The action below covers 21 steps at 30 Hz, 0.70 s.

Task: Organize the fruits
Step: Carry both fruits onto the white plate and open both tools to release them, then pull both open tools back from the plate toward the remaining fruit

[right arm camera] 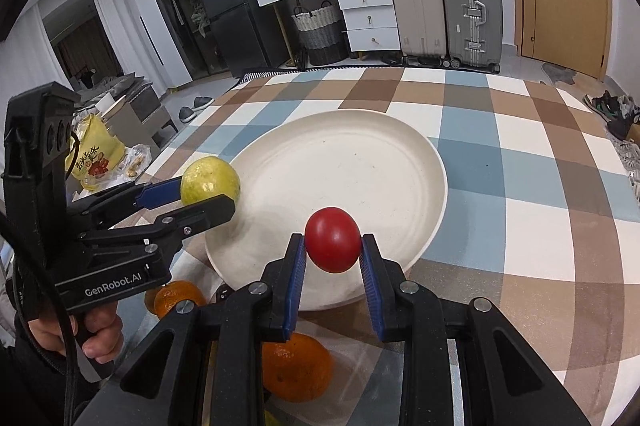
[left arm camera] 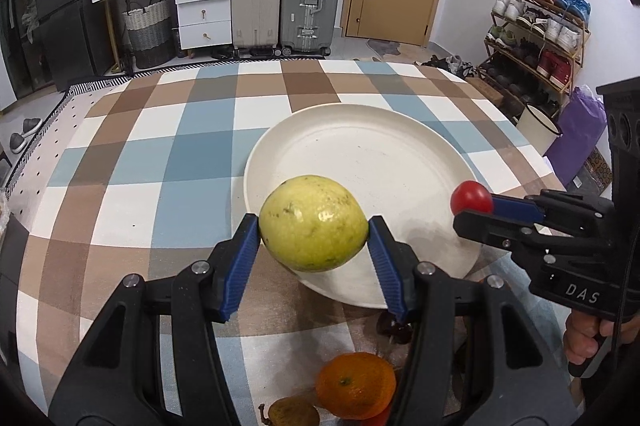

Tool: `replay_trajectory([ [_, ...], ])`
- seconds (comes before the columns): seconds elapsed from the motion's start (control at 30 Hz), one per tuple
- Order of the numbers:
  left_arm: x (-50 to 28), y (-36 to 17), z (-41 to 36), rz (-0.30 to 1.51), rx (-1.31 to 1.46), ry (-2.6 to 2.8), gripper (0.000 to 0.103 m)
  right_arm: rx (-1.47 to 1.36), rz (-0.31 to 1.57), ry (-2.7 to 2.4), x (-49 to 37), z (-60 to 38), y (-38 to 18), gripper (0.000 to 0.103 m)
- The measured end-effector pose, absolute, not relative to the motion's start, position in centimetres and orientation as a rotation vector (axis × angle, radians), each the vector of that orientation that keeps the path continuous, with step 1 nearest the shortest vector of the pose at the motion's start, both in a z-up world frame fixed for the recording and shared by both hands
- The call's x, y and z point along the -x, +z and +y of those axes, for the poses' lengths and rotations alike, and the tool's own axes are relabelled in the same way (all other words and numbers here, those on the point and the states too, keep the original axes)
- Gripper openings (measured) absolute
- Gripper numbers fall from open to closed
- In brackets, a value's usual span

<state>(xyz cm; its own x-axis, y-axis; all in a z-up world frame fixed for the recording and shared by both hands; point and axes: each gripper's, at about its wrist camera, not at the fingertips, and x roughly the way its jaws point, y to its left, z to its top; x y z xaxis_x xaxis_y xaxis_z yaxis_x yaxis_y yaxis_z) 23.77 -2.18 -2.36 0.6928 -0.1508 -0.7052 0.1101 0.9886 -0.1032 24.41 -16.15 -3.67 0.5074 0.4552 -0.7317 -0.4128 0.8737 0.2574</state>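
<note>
My left gripper (left arm camera: 314, 226) is shut on a yellow-green guava (left arm camera: 313, 223) and holds it above the near left rim of a large white plate (left arm camera: 360, 154). My right gripper (right arm camera: 333, 246) is shut on a red tomato (right arm camera: 333, 240) above the near rim of the same plate (right arm camera: 340, 166). The left gripper (right arm camera: 208, 196) with the guava (right arm camera: 210, 180) shows in the right wrist view, and the right gripper (left arm camera: 474, 206) with the tomato (left arm camera: 471, 197) shows in the left wrist view. The plate holds no fruit.
The plate sits on a checkered tablecloth (left arm camera: 160, 166). Oranges (left arm camera: 356, 390) (right arm camera: 298, 366) (right arm camera: 174, 298), a brownish fruit (left arm camera: 294, 412) and dark cherries (left arm camera: 394, 330) lie on the cloth near me. A yellow bag (right arm camera: 94, 154) lies off the table's left edge.
</note>
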Motion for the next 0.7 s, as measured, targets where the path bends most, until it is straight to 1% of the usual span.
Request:
replay_trajectory([
  [0.2, -23.8, -2.8, -2.7, 0.807, 0.035, -0.158, 0.053, -0.039, 0.912, 0.502, -24.6, -15.9, -4.1, 0.028],
  [0.23, -23.8, -2.8, -2.8, 0.808, 0.034, -0.167, 0.053, -0.037, 0.91, 0.499, -24.6, -15.9, -4.1, 0.03],
  [0.3, -23.5, -2.6, -2.9, 0.798, 0.026, -0.174, 0.053, -0.036, 0.903, 0.485, -24.4, -16.0, -3.8, 0.036],
  [0.37, -23.2, -2.2, -3.0, 0.783, 0.013, -0.171, 0.054, -0.028, 0.905, 0.483, -24.3, -16.1, -3.6, 0.038],
  [0.4, -23.0, -2.0, -3.0, 0.782, 0.012, -0.173, 0.058, -0.028, 0.9, 0.484, -24.0, -16.2, -3.4, 0.038],
  [0.43, -22.8, -1.8, -2.9, 0.78, 0.014, -0.173, 0.065, -0.028, 0.893, 0.484, -23.8, -16.3, -3.2, 0.04],
  [0.47, -22.5, -1.5, -2.7, 0.772, 0.017, -0.172, 0.069, -0.028, 0.884, 0.481, -23.5, -16.5, -2.9, 0.047],
  [0.5, -22.1, -1.2, -2.6, 0.76, 0.021, -0.167, 0.078, -0.026, 0.872, 0.471, -23.1, -16.7, -2.6, 0.056],
  [0.53, -21.6, -0.9, -2.3, 0.747, 0.027, -0.157, 0.083, -0.022, 0.862, 0.459, -22.7, -16.9, -2.3, 0.059],
  [0.57, -21.2, -0.6, -2.1, 0.739, 0.032, -0.155, 0.084, -0.02, 0.851, 0.448, -22.3, -17.1, -1.9, 0.063],
  [0.63, -20.3, 0.0, -1.8, 0.733, 0.038, -0.166, 0.088, -0.025, 0.841, 0.444, -21.5, -17.5, -1.4, 0.077],
  [0.67, -19.8, 0.2, -1.7, 0.733, 0.039, -0.169, 0.09, -0.03, 0.834, 0.439, -21.1, -17.8, -1.1, 0.094],
  [0.7, -19.3, 0.5, -1.5, 0.728, 0.039, -0.164, 0.096, -0.036, 0.824, 0.428, -20.5, -18.0, -0.8, 0.102],
])
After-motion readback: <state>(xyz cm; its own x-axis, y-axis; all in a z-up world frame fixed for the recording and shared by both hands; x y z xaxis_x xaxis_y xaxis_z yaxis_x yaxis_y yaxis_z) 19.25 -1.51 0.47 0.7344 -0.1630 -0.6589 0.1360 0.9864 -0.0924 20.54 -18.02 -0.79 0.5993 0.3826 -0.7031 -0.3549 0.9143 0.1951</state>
